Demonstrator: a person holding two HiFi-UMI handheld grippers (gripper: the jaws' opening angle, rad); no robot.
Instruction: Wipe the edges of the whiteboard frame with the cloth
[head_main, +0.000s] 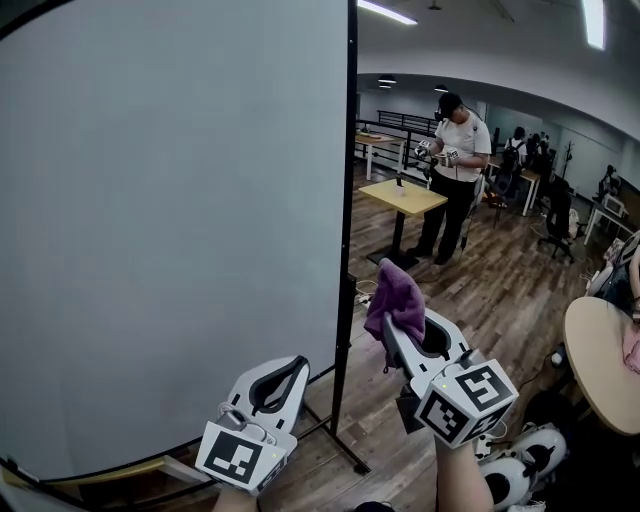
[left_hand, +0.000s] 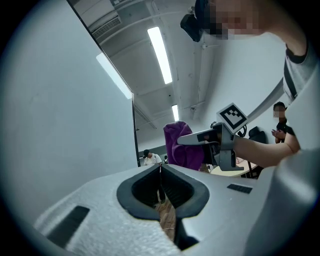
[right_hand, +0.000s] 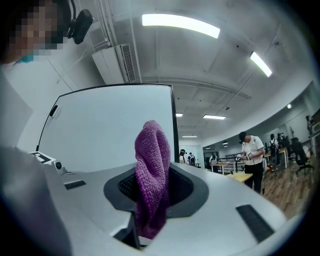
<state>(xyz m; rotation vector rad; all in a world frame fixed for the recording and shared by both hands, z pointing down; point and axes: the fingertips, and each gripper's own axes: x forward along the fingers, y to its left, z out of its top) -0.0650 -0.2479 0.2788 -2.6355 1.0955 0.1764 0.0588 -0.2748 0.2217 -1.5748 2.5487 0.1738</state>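
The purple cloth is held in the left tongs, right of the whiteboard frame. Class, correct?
No: the right gripper view shows the purple cloth held in the right tongs, right of the whiteboard frame. The left tongs are shut, empty.

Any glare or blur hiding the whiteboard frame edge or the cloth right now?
Head view: even light, no glare, frame sharp. Right gripper view: fisheye curves the frame, cloth crisp. Left gripper view: ceiling light blown out, corners dark.

You work under bright, even light from ceiling strip lights (right_hand: 180, 25) that blow out white, the whiteboard (head_main: 170, 230) reads flat soft grey, and fisheye bending with dark vignetting warps both gripper views' edges.
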